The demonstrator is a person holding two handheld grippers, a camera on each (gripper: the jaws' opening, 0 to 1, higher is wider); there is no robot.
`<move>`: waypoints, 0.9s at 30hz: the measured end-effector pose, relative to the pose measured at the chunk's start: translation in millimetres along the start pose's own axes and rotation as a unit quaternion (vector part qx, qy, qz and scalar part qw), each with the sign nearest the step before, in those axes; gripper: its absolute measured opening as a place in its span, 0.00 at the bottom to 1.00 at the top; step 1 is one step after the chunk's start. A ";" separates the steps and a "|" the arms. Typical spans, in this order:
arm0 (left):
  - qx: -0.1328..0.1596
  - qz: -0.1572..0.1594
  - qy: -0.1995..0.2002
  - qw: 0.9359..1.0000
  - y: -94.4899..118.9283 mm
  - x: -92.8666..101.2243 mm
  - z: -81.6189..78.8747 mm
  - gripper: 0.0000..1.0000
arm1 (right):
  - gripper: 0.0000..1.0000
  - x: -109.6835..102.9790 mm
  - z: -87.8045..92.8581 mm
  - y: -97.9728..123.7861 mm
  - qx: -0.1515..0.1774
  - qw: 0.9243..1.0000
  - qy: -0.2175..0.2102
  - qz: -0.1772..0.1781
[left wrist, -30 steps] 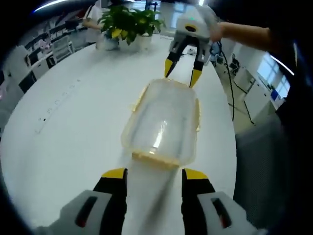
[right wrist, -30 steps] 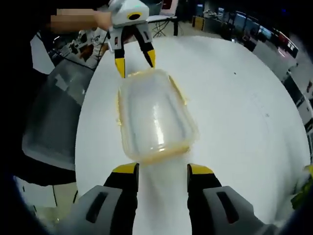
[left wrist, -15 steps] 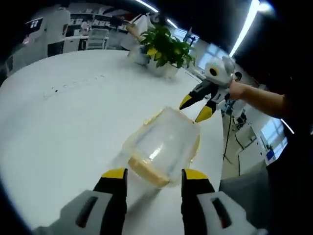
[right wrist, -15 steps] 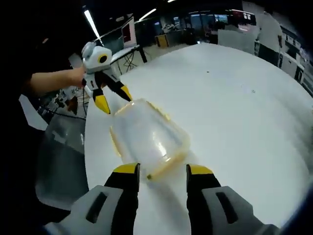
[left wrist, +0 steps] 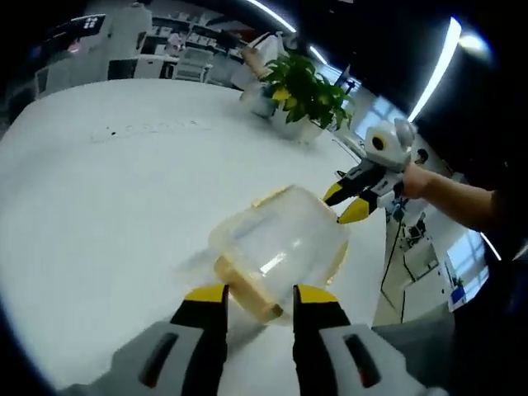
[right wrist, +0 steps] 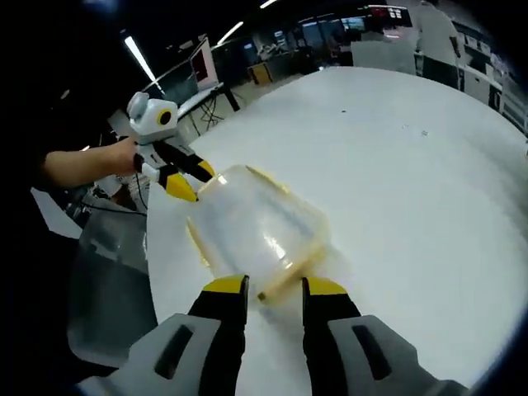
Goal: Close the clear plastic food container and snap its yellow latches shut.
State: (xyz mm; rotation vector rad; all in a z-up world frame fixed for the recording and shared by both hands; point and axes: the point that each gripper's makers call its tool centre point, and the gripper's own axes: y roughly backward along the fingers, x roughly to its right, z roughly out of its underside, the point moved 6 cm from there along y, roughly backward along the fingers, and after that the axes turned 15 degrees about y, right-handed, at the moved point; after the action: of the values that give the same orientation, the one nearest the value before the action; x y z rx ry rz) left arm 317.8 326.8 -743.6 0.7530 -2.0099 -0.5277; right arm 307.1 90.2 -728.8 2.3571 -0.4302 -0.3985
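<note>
Two grippers are being held at opposite short ends of the container (left wrist: 280, 247), which is lying lid-down-looking on the white table (left wrist: 99, 190) — presumably so both end latches can be pressed together. On the left, the left gripper (left wrist: 252, 301) is being closed around the near yellow latch (left wrist: 243, 285), its jaws narrower than half a second ago. Opposite, the right gripper (left wrist: 351, 202) is being brought against the far end, jaws slightly parted. A plant (left wrist: 305, 87) is standing beyond.
</note>
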 end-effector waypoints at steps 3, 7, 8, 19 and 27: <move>0.000 -0.005 -0.003 1.000 -0.1 0.5 -0.5 0.22 | 0.21 1.3 1.2 0.6 0.011 0.999 0.040 0.000; -0.001 -0.005 -0.007 1.000 -1.5 0.4 -2.6 0.19 | 0.15 8.3 1.0 0.2 0.013 1.000 0.027 -0.005; -0.011 -0.010 0.009 1.000 -2.1 -1.6 0.7 0.19 | 0.14 7.5 -1.5 -0.6 0.009 0.999 0.034 -0.009; -0.039 0.001 -0.008 0.999 2.7 1.1 -9.5 0.20 | 0.15 -6.5 5.4 -2.5 0.034 0.999 -0.027 -0.003; -0.003 -0.022 0.001 1.000 4.1 -1.7 -4.8 0.20 | 0.16 -11.7 10.6 -5.3 0.049 0.996 -0.061 0.037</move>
State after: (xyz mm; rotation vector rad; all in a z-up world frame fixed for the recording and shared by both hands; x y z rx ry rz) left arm 321.4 330.5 -739.6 0.7940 -1.9934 -0.5584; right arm 293.5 92.5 -738.0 2.4109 -0.6052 -0.4971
